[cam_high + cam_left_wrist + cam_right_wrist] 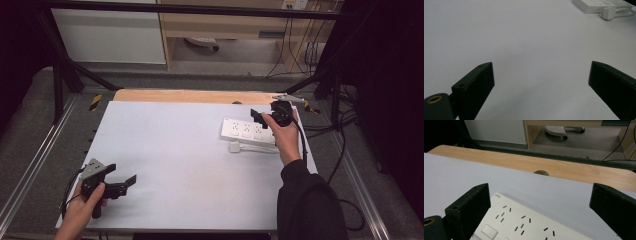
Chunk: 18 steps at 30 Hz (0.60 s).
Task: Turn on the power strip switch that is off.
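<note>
Two hand-held grippers are showing: the left hand-held gripper (124,184) at lower left, the right hand-held gripper (257,118) at upper right. One white power strip (248,131) and one white plug (234,146) are lying on one worktop (180,150).

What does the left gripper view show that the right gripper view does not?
Left gripper view alone: a small white plug lying against the near side of the power strip, with a white cord running off it. Right gripper view alone: the strip's socket slots and a switch up close, the wooden table edge, and the floor beyond. Both: the white table surface, the strip, and an open tool with nothing between its jaws.
</note>
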Available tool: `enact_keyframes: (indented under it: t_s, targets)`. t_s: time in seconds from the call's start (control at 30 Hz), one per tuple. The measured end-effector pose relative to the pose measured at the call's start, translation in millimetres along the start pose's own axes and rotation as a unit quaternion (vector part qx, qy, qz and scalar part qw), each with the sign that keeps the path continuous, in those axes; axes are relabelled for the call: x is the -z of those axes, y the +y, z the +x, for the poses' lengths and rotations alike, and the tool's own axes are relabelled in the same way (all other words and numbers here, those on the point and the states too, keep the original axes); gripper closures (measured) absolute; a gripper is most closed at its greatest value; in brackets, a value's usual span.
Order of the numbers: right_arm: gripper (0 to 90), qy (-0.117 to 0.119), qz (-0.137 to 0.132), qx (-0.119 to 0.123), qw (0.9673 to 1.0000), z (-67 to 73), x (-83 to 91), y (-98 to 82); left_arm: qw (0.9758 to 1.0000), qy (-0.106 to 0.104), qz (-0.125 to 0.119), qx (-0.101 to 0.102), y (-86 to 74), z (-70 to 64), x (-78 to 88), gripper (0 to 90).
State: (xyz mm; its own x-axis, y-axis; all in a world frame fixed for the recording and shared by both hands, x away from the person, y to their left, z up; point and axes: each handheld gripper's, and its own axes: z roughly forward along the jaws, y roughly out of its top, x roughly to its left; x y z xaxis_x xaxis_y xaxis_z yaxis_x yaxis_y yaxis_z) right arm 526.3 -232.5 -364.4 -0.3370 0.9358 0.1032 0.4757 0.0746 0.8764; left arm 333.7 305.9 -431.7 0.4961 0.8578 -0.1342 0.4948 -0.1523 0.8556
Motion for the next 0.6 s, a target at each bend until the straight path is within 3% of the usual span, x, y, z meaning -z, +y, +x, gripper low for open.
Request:
enact_keyframes:
  t_s: [0.6]
  targets:
    - [9.2, 0.012, 0.02, 0.006, 0.9997, 5.8, -14.2, -5.6, 1.0, 0.001, 0.002, 0.001, -0.3, 0.1, -0.6, 6.6]
